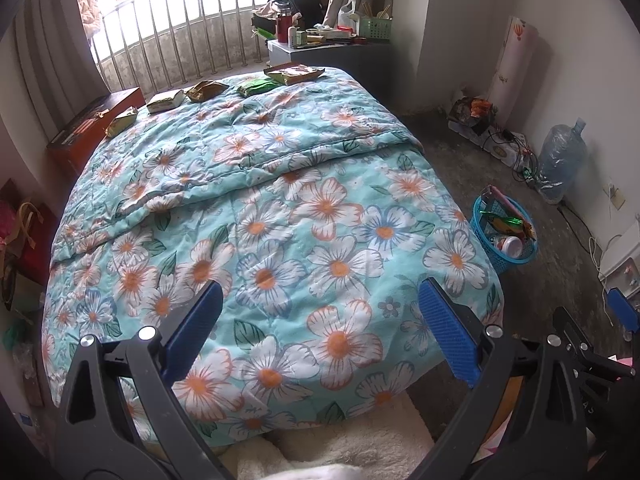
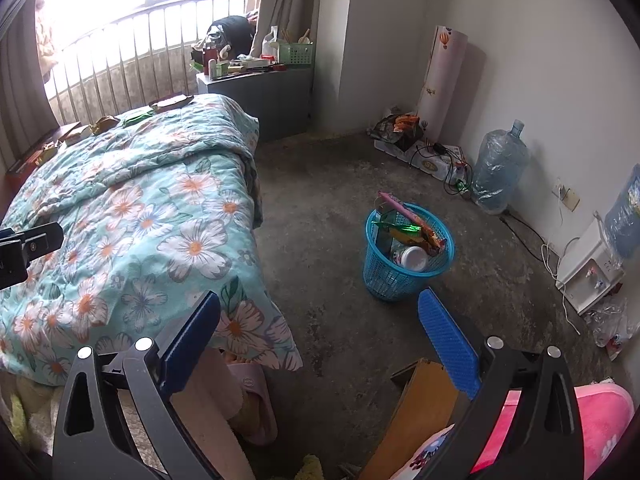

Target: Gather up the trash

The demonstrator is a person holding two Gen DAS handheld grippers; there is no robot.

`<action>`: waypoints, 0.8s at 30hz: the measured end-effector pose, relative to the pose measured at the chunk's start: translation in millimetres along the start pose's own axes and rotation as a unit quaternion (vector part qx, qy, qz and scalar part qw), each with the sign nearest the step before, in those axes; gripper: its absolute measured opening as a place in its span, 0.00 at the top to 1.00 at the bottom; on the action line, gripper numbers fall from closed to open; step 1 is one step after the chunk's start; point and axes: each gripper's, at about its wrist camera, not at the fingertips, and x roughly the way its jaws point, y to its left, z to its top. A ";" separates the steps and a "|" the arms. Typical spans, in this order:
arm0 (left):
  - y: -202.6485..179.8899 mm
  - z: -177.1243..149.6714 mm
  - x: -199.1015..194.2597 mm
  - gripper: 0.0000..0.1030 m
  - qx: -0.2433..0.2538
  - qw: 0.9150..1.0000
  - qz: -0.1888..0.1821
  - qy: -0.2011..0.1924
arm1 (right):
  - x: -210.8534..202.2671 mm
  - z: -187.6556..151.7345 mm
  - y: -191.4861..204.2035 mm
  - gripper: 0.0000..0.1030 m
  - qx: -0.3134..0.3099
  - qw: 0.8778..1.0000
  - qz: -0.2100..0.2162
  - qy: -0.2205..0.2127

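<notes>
The left gripper (image 1: 320,328) hangs over the near end of the bed, its blue-padded jaws spread wide with nothing between them; straight below and ahead of it lies the floral quilt (image 1: 280,208), whose near edge drops off just under the fingers and whose right edge falls away to bare floor. The right gripper (image 2: 320,332) is likewise spread and empty, held off the bed's right-hand corner above the grey concrete floor (image 2: 320,184), with a slippered foot (image 2: 252,408) below its left finger and a wooden board (image 2: 420,412) below its right one. Ahead of the right gripper and slightly to its right stands a blue plastic basket (image 2: 384,276) on open floor, well apart from the bed and from the wall, already holding wrappers and a white-capped container (the contents are jumbled and hard to sort out). The floor between the bed edge and the basket is clear room. Far ahead of the left gripper, along the quilt's distant edge by the window railing (image 1: 192,40), lies a row of crumpled snack wrappers (image 1: 206,91), yellowish, gold and green, spaced apart from one another and flat on the quilt. A cluttered grey cabinet (image 1: 340,56) stands beyond the bed's far right corner, and a water jug (image 2: 498,168) leans at the right wall.
</notes>
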 end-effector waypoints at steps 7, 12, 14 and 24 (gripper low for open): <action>1.0 -0.6 -0.1 0.09 -0.002 1.000 -0.001 0.000 | -0.3 0.7 2.3 0.06 -0.002 1.000 0.003 0.001; 1.1 -0.5 -0.1 0.09 -0.001 1.000 -0.001 0.001 | -0.5 0.9 1.8 0.06 -0.003 1.000 0.002 0.001; 1.0 -0.9 -0.4 0.09 -0.001 1.000 0.000 0.000 | -0.3 0.9 2.3 0.06 -0.004 1.000 0.002 0.001; 1.4 -1.4 -0.1 0.09 0.000 1.000 0.000 0.001 | -0.6 0.9 3.2 0.06 -0.004 1.000 0.002 0.000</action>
